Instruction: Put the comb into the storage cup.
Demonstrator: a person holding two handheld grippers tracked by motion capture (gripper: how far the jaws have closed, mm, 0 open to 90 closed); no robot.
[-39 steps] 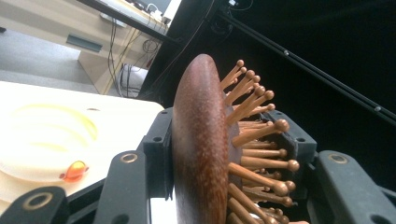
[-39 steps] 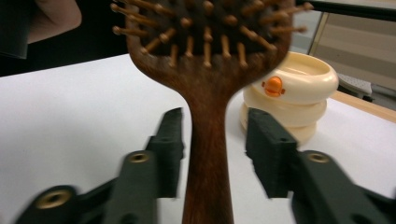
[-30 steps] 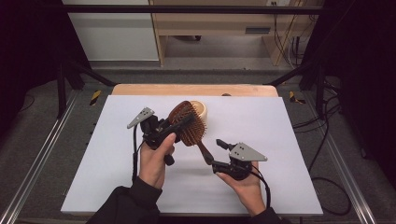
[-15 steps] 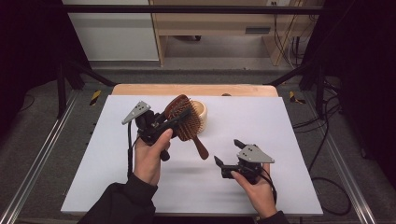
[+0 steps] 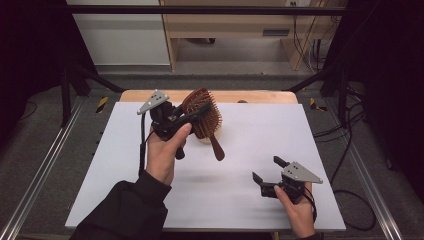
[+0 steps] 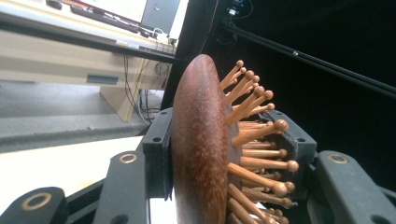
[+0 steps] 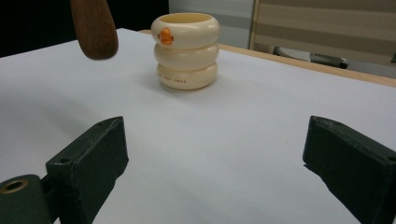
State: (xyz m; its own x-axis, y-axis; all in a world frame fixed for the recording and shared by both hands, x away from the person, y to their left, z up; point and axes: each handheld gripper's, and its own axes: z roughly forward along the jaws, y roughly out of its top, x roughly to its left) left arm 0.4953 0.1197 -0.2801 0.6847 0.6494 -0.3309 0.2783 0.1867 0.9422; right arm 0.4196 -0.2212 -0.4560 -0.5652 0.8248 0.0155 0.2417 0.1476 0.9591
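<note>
We see the fingers (image 6: 156, 154) of the left gripper (image 5: 187, 119) pinching the head of a wooden hairbrush (image 5: 202, 114), one pressed on its smooth rounded back and the other in among its ball-tipped bristles. The brush is held up in the air above the far middle of the white surface (image 5: 250, 145), its handle slanting down and toward the person. We find the left hand (image 5: 165, 152) wrapped around the gripper body, a dark sleeve behind it. Just under and behind the brush stands a cream ribbed cup (image 7: 187, 49) with a small orange mark, upright on the surface; in the right gripper view the handle end hangs to its left without touching it. The fingers (image 7: 91, 154) of the right gripper (image 5: 266, 172) are spread wide with nothing between them, low over the near right part of the surface, well apart from the brush.
</note>
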